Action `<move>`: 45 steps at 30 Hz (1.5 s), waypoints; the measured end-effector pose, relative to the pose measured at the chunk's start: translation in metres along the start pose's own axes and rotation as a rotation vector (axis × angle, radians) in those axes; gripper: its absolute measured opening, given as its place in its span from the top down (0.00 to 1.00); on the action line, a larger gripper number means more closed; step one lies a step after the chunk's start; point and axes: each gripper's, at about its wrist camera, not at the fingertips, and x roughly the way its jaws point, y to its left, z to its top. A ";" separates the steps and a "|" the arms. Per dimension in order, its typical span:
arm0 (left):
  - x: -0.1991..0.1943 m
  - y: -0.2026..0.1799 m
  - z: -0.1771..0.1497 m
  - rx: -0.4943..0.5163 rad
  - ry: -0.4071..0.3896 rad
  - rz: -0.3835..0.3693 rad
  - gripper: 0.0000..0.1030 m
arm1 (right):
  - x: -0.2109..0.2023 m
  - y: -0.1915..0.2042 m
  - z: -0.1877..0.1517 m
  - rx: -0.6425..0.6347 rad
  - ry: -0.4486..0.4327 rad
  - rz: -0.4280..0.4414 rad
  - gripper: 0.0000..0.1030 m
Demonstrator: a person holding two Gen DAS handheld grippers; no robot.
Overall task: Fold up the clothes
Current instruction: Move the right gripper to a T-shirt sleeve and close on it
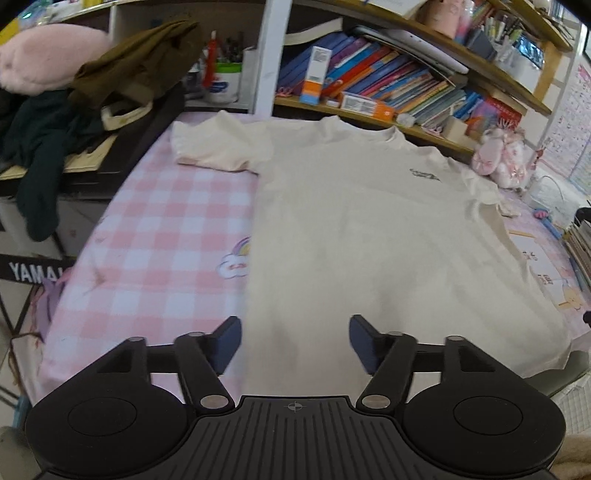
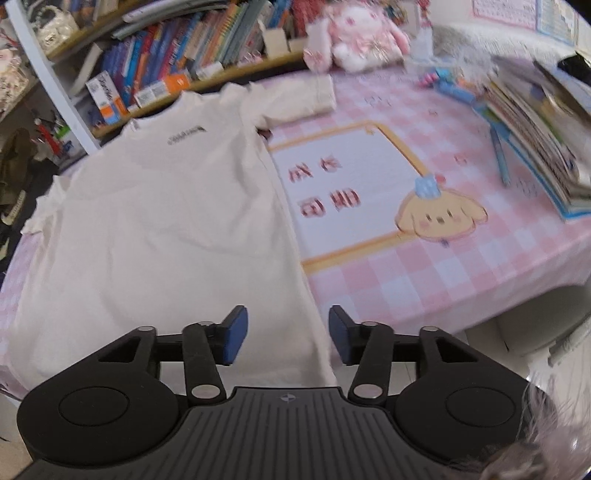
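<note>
We see a cream short-sleeved cotton T-shirt (image 1: 369, 229) spread flat, front up, on the pink-and-white checked tablecloth (image 1: 159, 229), collar toward the wooden bookshelf of colourful books (image 1: 388, 85). A small dark logo sits on its chest, and both sleeves lie out sideways. Our left gripper (image 1: 295, 343) hangs released above the hem; our right gripper (image 2: 288, 334) gapes wide over the hem's right corner.

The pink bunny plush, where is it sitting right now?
In the right wrist view the pink bunny plush sits at the far edge of the checked tablecloth, against the bookshelf, just beyond the cream T-shirt's folded sleeve.
</note>
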 end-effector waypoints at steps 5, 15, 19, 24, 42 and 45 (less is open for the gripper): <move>0.019 -0.014 0.004 -0.012 0.018 -0.037 0.28 | 0.003 0.011 0.013 -0.020 -0.013 0.013 0.49; 0.053 -0.050 0.027 -0.018 0.038 0.004 0.15 | 0.039 0.014 0.045 -0.026 -0.011 0.030 0.34; 0.061 -0.063 0.039 -0.021 0.056 0.041 0.15 | 0.059 0.010 0.066 -0.050 -0.007 0.033 0.30; 0.070 -0.080 0.055 -0.041 0.058 0.078 0.15 | 0.077 -0.005 0.097 -0.048 -0.006 0.087 0.30; 0.114 -0.151 0.064 -0.054 0.175 0.188 0.13 | 0.166 -0.084 0.193 0.341 0.063 0.304 0.44; 0.119 -0.161 0.066 -0.047 0.189 0.198 0.13 | 0.184 -0.096 0.205 0.408 0.078 0.333 0.49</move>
